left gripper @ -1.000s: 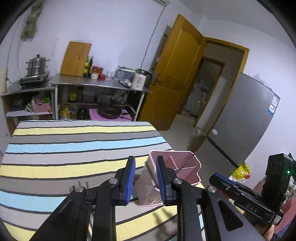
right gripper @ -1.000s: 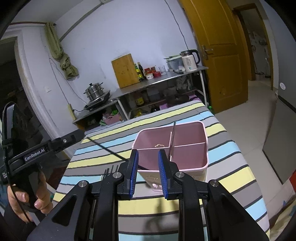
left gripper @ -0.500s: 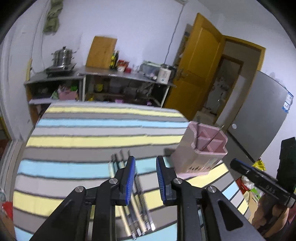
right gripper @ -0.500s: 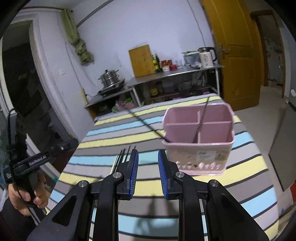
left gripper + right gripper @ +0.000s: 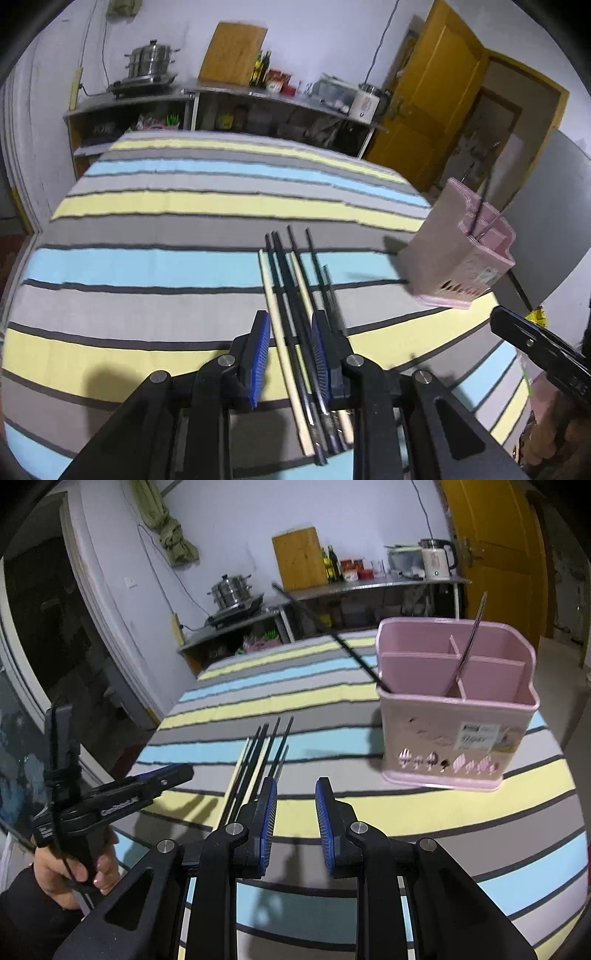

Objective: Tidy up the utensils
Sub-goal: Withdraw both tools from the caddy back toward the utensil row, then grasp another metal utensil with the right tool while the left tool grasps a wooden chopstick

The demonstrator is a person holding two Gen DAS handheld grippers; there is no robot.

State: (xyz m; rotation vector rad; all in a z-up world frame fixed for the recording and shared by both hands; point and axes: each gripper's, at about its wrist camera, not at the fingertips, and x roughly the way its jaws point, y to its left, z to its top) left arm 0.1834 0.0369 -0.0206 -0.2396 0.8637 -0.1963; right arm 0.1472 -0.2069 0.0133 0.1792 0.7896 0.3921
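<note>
— Jaws on the left gripper (image 5: 290, 354) stand a little apart with nothing pinched; they hang low over the bundle of chopsticks (image 5: 295, 295), whose near ends run between and under the blue pads (image 5: 260, 354).

— And the right gripper (image 5: 295, 823)?

— Its jaws are parted too and empty, aimed at the striped surface (image 5: 369, 812) between the chopsticks (image 5: 258, 764) and the pink holder (image 5: 454, 716).

— Where do the chopsticks lie?

— Flat on the cloth, side by side, dark ones with a couple of pale ones, tips pointing away. The lengthwise lie probably explains the left gripper's line: coming along the sticks lets the pads close across one.

— And the holder?

— Upright, near the right edge of the surface, well apart from the bundle. Two chopsticks lean in it already: one dark in the left compartment, another against the middle divider.

— So what's left?

— Most of the sorting, I'd judge. Picking one stick from such a tight bundle looks fiddly.
</note>
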